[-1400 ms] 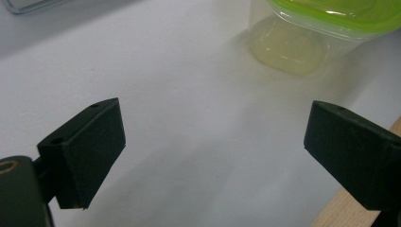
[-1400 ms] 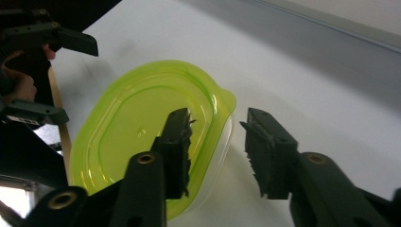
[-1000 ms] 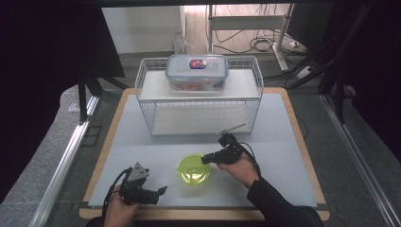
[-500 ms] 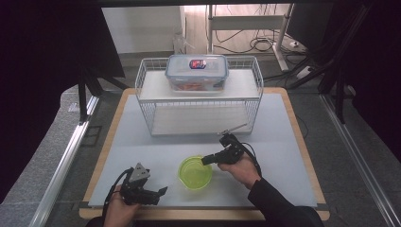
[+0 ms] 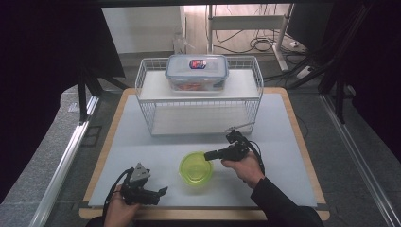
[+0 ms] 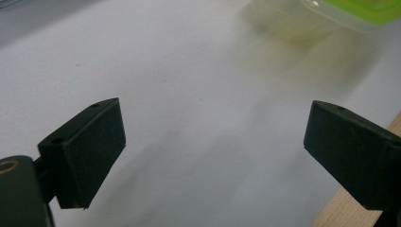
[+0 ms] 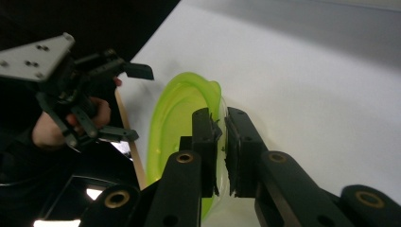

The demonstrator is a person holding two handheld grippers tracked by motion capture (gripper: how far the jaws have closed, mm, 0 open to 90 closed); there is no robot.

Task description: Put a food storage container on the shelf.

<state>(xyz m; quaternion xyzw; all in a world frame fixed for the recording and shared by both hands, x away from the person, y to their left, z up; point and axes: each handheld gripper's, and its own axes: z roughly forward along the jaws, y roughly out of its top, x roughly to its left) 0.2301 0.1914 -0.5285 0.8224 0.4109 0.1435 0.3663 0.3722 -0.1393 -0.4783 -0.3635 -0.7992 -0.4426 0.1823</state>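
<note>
Now the fingers of the right gripper have just been closing and pinch the rim of the green bowl, which stays at the table front, as before. The left gripper (fingers wide apart, nothing between) has not moved.

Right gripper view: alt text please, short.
The right gripper has just closed its jaws on the rim of a round container with a lime-green lid on a white table. Beyond it, a hand holds the left gripper, jaws open.
</note>
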